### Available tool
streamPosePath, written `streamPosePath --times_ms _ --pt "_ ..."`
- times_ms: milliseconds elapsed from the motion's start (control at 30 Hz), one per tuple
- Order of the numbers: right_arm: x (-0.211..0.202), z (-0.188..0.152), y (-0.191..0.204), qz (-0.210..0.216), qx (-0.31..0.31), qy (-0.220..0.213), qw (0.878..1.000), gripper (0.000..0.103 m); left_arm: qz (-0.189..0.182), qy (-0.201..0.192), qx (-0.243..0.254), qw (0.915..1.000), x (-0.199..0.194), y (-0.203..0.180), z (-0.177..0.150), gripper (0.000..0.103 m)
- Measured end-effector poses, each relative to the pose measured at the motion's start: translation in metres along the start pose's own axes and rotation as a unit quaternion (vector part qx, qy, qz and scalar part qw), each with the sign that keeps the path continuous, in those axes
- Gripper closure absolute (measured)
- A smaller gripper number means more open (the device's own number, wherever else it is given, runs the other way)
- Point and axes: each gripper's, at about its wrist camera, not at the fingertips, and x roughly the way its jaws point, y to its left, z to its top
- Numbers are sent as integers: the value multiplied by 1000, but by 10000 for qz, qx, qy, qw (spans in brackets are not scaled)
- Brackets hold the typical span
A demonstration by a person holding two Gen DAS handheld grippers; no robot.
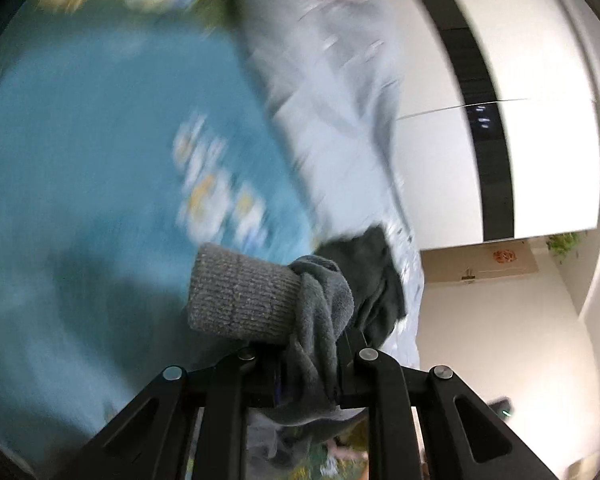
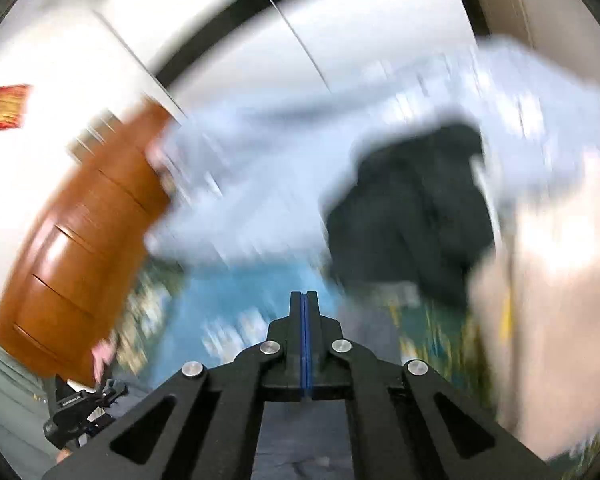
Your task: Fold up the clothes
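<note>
In the left wrist view my left gripper [image 1: 316, 344] is shut on a grey garment [image 1: 320, 304]. Its ribbed cuff [image 1: 240, 300] sticks out to the left, and bunched cloth hides the fingertips. A pale blue-white garment [image 1: 332, 100] hangs blurred above it and runs down to the grey cloth. In the right wrist view my right gripper [image 2: 305, 300] is shut, its blue pads pressed together with nothing between them. Ahead of it the pale garment [image 2: 268, 184] streaks across in the air, with a dark patch of cloth [image 2: 412, 208] at its right.
A teal bedspread with a flower print [image 1: 100, 140] lies below and shows blurred under the right gripper [image 2: 236, 292]. A brown wooden chest of drawers [image 2: 80, 260] stands at the left. White cupboard doors with a black strip [image 1: 480, 120] rise behind. A black camera stand [image 2: 80, 412] is low left.
</note>
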Motion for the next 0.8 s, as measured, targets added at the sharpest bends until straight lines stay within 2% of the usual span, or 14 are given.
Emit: streamPosePath --times_ms 100,200,267,367,433,567,600,633,700,800 --pt "-33 30 34 273 -486 -549 9969 103 -103 -378 438 9983 -26 -37 38 85" --pt "-25 30 50 314 -717 -324 9964 103 -38 -654 686 9955 -41 -53 52 85" --pt "-3 11 50 276 -715 118 9970 103 22 -666 619 9959 -42 -41 48 85" --pt "44 -29 36 262 -379 976 9942 103 269 -569 336 9975 -39 -2 34 85" --pt "77 -61 25 221 -132 1591 9869 103 489 -525 26 9974 -41 34 21 85" --pt "129 -109 0 80 494 2405 9694 101 831 -522 -672 9929 -52 105 -6 84" --pt "140 -117 -7 50 721 2549 9643 92 861 -541 -837 9913 -57 120 -11 84" --pt "151 -124 -15 20 947 2691 9584 72 872 -562 -974 9898 -62 133 -17 84" --pt "173 -133 -18 -65 1252 2731 9538 45 883 -605 -1148 9876 -72 156 -24 84" --pt "207 -134 -17 -241 1682 2793 9451 43 827 -645 -1304 9859 -84 184 -30 84"
